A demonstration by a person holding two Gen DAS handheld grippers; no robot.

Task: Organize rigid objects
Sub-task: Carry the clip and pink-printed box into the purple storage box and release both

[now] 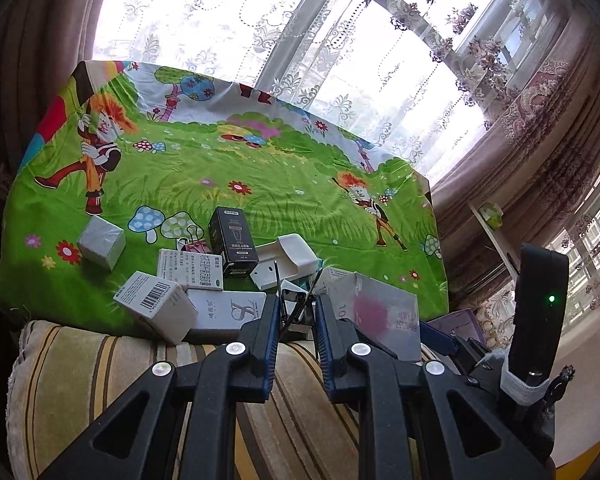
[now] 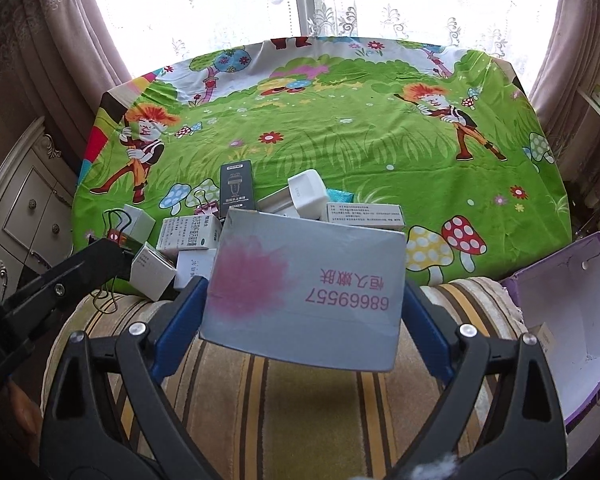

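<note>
My right gripper [image 2: 304, 280] is shut on a large grey box [image 2: 304, 292] with a pink blotch and red print, held above the striped cushion; the box also shows in the left wrist view [image 1: 376, 316]. My left gripper [image 1: 296, 308] is shut on a binder clip [image 1: 294, 304] with black wire handles; in the right wrist view the clip [image 2: 118, 234] sits at its tip. A heap of small boxes lies at the cloth's near edge: a black box [image 1: 232, 246], a barcode box [image 1: 156, 306], a white box [image 2: 306, 192].
The table carries a green cartoon cloth [image 2: 340, 128]. A striped cushion [image 2: 280, 400] lies in front of it. An open purple box [image 2: 560, 320] stands at the right. A white cabinet [image 2: 16, 216] is at the left. Curtains and a window are behind.
</note>
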